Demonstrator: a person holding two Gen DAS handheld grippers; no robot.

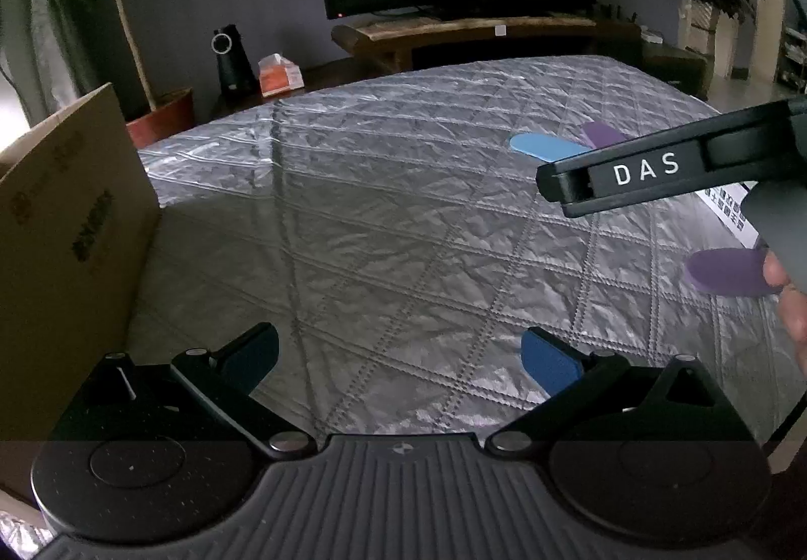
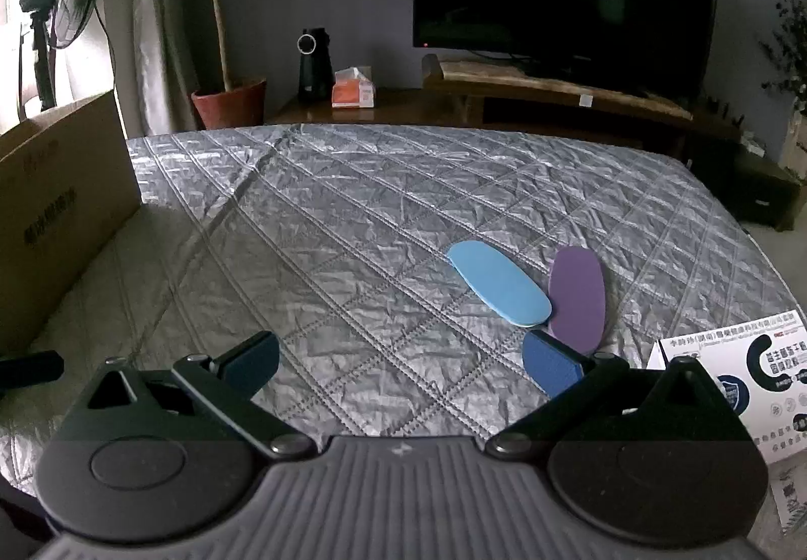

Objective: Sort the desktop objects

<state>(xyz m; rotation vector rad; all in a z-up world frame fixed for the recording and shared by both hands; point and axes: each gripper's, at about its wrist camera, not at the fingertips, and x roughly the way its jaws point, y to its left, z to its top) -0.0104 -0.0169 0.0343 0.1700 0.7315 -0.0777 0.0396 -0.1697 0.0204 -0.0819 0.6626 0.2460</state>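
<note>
Both the left gripper (image 1: 401,358) and right gripper (image 2: 401,360) hover with jaws apart, empty. The light-blue foam insole (image 2: 498,282) overlaps the purple foam insole (image 2: 577,295) on the quilted silver bench (image 2: 328,232); gripping the thin flat blue one risks dragging both.

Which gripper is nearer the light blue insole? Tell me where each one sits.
Right. The right gripper is open just short of the light blue insole, which lies ahead, slightly right. The left gripper is open farther back, with the insole far ahead on its right.

Left gripper (image 1: 398,358): black linkages, blue pads (image 1: 547,358), ribbed grey body (right gripper (image 2: 401,358) identical).
</note>
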